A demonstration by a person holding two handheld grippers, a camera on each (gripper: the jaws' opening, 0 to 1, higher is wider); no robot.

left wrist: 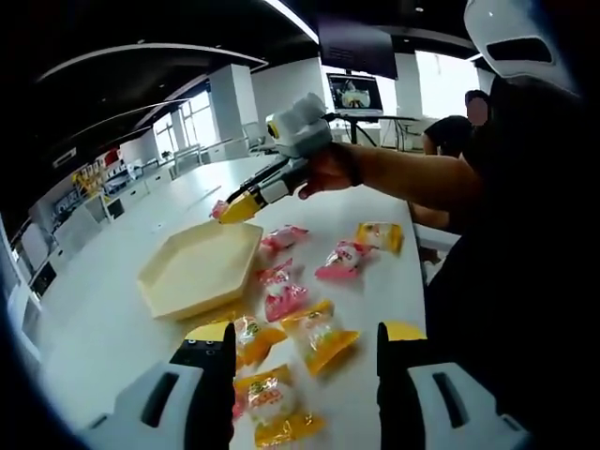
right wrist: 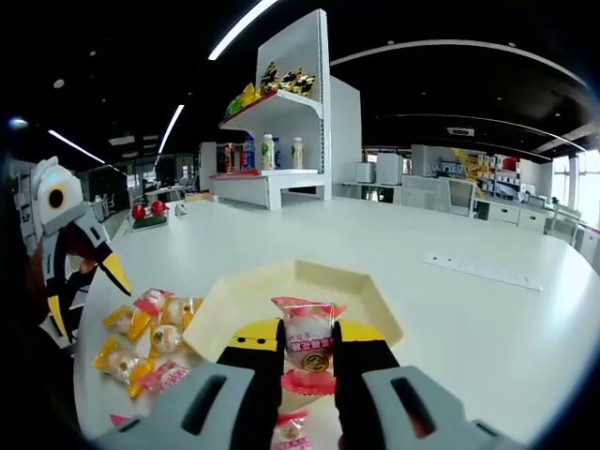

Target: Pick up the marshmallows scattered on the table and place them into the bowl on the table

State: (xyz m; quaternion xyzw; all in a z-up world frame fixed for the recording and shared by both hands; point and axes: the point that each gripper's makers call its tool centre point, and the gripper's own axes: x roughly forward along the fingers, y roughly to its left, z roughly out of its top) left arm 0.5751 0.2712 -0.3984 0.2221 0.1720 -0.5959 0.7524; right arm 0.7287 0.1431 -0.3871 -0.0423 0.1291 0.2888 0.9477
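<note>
1. Right claw (right wrist: 307, 361) pinches one pink-wrapped marshmallow (right wrist: 308, 345) by the middle of its packet, held just above the near rim of the bowl (right wrist: 366, 300). The bowl is a shallow cream hexagon and looks empty.
2. Left claw (left wrist: 305, 361) is spread, holding nothing, poised over the packets nearest it on the bowl's right side.
3. The loose marshmallows (left wrist: 323, 336) lie on the white table (left wrist: 112, 319) just beside the bowl, orange and pink wrappers mixed, some touching or overlapping.
4. Handling judgement: each piece is light and soft inside a crinkly, slick wrapper. A firm squeeze would likely deform it; a weak one may let the film slip.
5. Best hold appears to be across the plump middle, not the flat sealed ends.
</note>
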